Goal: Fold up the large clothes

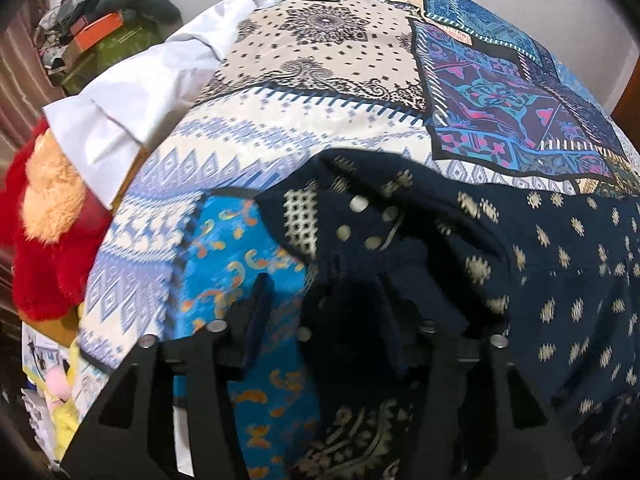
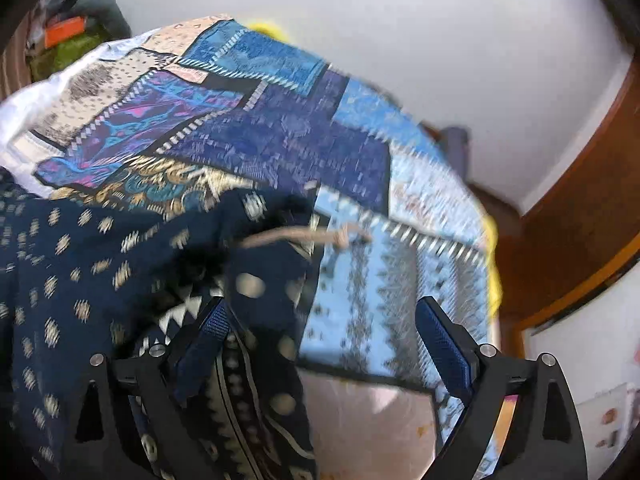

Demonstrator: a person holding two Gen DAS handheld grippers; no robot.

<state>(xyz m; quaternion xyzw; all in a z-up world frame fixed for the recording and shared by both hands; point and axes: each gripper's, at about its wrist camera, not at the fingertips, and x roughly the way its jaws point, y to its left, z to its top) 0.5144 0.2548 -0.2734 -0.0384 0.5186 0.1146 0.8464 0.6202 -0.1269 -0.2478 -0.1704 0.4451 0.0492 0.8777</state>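
Folding barely begun: navy garment lies bunched near bedspread's front edge. Left gripper partly open, fabric between its fingers, grip unclear; right gripper gapes wide, fabric over one finger.

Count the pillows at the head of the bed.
1. A white pillow lies along the left edge of the patterned bedspread, beside a red plush toy. Others may be hidden beyond the camera's view.

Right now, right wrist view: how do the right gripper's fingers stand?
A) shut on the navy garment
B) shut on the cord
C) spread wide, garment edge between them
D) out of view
C: the right gripper has its fingers far apart, with the navy garment draped by the left one.
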